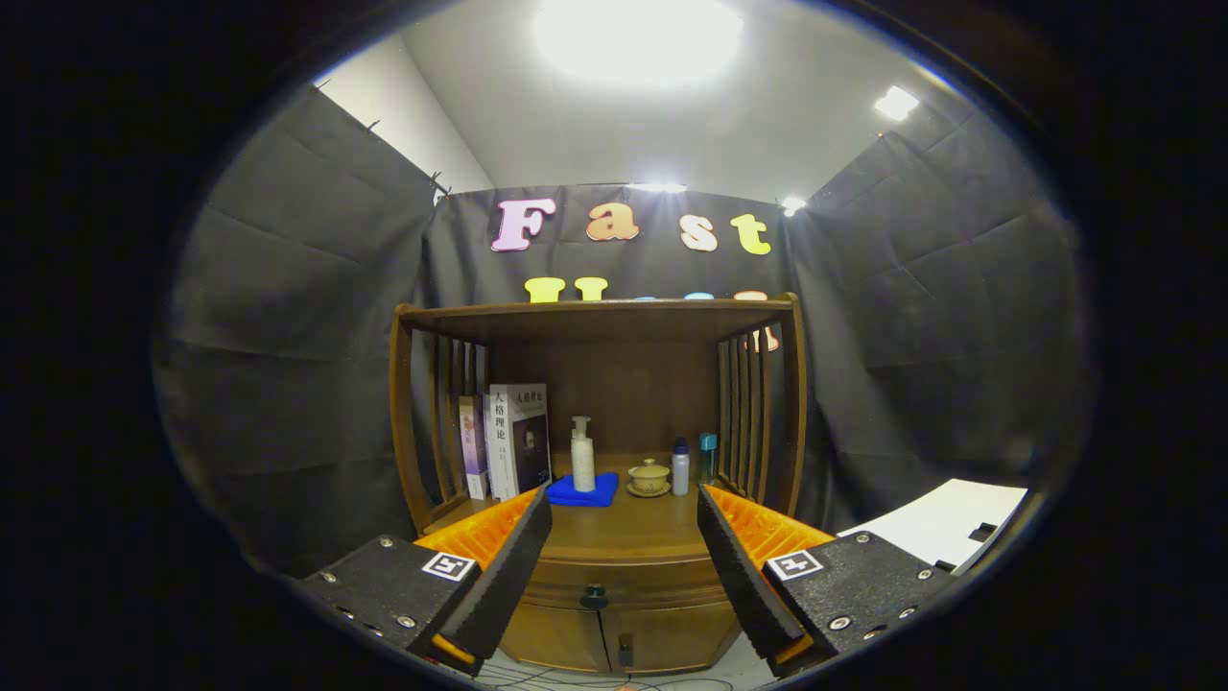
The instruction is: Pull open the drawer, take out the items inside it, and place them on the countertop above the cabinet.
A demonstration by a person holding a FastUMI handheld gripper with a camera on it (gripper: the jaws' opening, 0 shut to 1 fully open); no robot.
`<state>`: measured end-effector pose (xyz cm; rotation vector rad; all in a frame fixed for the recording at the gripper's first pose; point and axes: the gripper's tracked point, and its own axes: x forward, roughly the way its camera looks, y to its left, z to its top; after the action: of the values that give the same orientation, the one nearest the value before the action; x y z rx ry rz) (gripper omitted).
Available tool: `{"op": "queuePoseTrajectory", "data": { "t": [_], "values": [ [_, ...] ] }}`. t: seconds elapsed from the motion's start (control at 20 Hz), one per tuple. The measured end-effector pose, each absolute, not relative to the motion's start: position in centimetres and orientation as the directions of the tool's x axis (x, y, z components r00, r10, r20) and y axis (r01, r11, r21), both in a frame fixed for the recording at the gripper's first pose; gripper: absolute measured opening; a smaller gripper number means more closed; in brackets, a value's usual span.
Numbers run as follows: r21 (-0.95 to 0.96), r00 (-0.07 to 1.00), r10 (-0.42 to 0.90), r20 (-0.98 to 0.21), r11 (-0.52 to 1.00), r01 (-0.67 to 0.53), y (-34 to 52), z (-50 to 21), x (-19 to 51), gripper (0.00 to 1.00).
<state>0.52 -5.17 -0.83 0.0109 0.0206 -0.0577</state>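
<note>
A wooden cabinet (595, 336) stands ahead against the cloth wall. Its drawer (624, 581) is closed, with a dark round knob (594, 597) on the front. The knob sits between my two fingers but some way beyond them. My gripper (624, 523) is open, fingers spread wide, nothing between them. The countertop (628, 528) lies above the drawer, under a shelf roof with slatted sides. The drawer's inside is hidden.
On the countertop stand books (508, 441) at the left, a pump bottle (582, 456) on a blue cloth (582, 492), a lidded cup on a saucer (649, 477), and two small bottles (691, 465). Two lower doors (614, 638) sit beneath the drawer. A white surface (945, 523) lies to the right.
</note>
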Motion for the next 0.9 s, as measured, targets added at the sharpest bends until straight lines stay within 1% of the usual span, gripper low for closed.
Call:
{"op": "queuePoseTrajectory", "data": {
  "t": [0.2,0.3,0.4,0.55,0.7,0.8,0.9],
  "values": [
    [-0.095,0.997,-0.069,-0.028,0.993,0.067,-5.3,-2.6,1.6,0.95],
    [-0.123,0.994,-0.076,-0.075,0.990,0.067,-5.5,-4.7,2.1,0.95],
    [-0.095,0.993,-0.072,-0.093,0.993,0.064,-5.7,-6.0,2.8,0.95],
    [-0.050,0.994,-0.028,-0.106,0.998,0.023,-5.1,-8.0,4.0,0.95],
    [-0.089,0.992,-0.017,-0.121,0.996,0.006,-4.4,-11.0,5.3,0.95],
    [-0.105,0.989,0.012,-0.145,0.994,-0.028,-2.4,-13.0,6.2,0.95],
    [-0.128,0.985,0.014,-0.175,0.991,-0.037,-1.6,-15.1,7.0,0.95]
  ]
}}
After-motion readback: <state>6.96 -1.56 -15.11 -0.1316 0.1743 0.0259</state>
